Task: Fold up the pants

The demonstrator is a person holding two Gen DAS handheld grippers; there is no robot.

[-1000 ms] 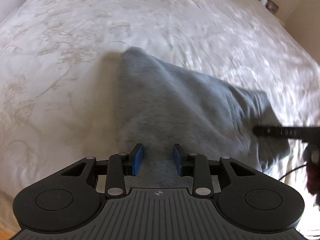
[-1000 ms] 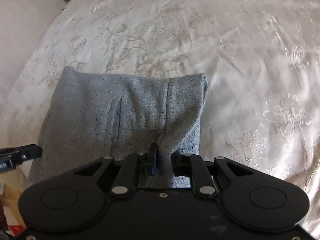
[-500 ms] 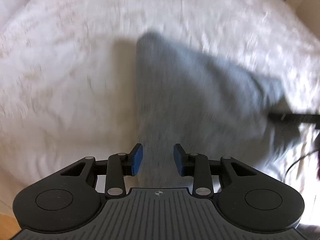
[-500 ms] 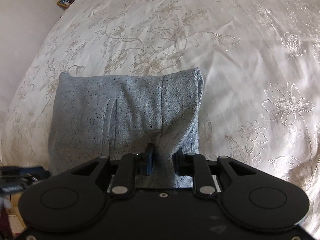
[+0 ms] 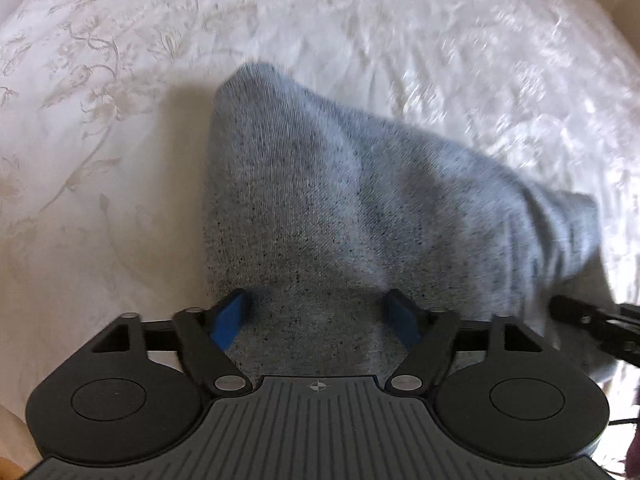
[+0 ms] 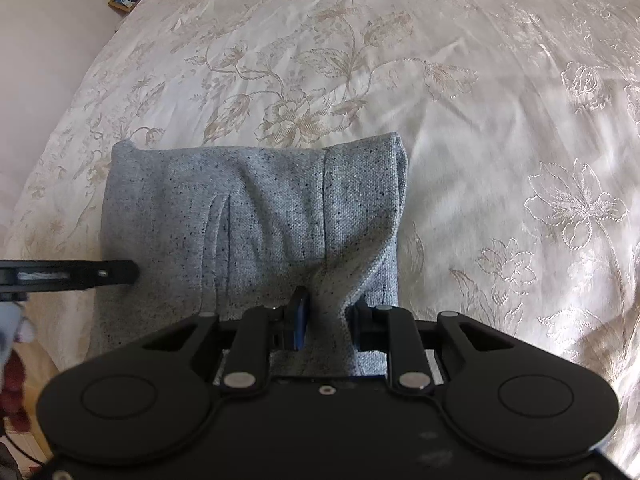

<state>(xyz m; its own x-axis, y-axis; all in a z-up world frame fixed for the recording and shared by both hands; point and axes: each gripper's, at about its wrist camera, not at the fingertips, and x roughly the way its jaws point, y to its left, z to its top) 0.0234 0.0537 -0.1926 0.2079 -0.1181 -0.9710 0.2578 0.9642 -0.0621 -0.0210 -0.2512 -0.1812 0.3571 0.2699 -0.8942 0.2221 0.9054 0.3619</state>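
Observation:
The grey speckled pants (image 5: 360, 200) lie folded into a compact block on the cream floral bedspread; they also show in the right wrist view (image 6: 248, 216). My left gripper (image 5: 318, 316) is wide open, its blue pads on either side of the near edge of the fabric, gripping nothing. My right gripper (image 6: 326, 320) is shut on a pinch of the pants' near right edge, and the cloth rises in a ridge into the jaws. The left gripper's tip (image 6: 100, 274) shows at the left of the right wrist view, touching the pants' left side.
The bedspread (image 6: 500, 120) stretches wide on all sides of the pants. A lamp and a framed picture (image 6: 124, 0) stand on a bedside surface at the far left. The bed's edge and floor (image 6: 16, 420) lie at the lower left.
My left gripper has opened wider and moved closer over the pants' near edge. My right gripper has kept its pinch on the fabric and drawn slightly back.

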